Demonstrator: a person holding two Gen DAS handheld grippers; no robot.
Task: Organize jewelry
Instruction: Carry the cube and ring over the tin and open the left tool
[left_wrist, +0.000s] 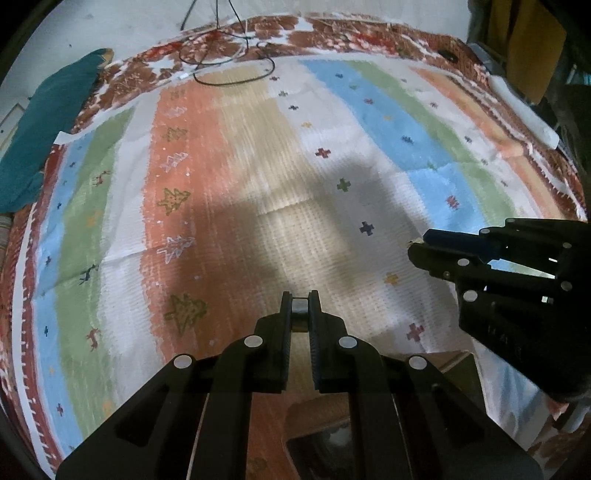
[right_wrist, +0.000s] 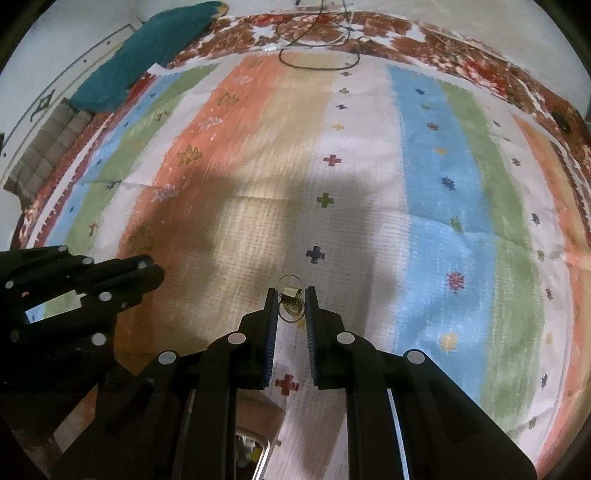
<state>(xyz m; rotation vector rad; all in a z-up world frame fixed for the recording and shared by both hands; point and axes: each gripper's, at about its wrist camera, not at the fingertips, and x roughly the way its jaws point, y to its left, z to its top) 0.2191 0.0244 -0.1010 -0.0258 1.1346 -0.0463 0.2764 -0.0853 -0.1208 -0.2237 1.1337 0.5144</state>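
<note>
Jewelry held in both grippers, above a striped rug (right_wrist: 436, 206) with small crosses and trees.

Left gripper (left_wrist: 299, 308): closed on a small band ring (left_wrist: 300, 312), pinched right at the fingertips, the band's flat face turned toward the camera. Right gripper (right_wrist: 291, 306): narrowed around a pair of thin hoops with a small pale charm (right_wrist: 290, 301), the piece sitting between the tips and poking a little past them; whether both pads truly press it cannot be told.

Key relation: each item lies straight ahead along its own gripper's fingers, so neither needs reaching for. Seen from the left wrist view, the right gripper sits to the right, tips pointing left. Likely destination: a box partly visible at the near edge, below and behind both tips (left_wrist: 325, 443), contents unclear.

No readable brand, label or writing anywhere.
</note>
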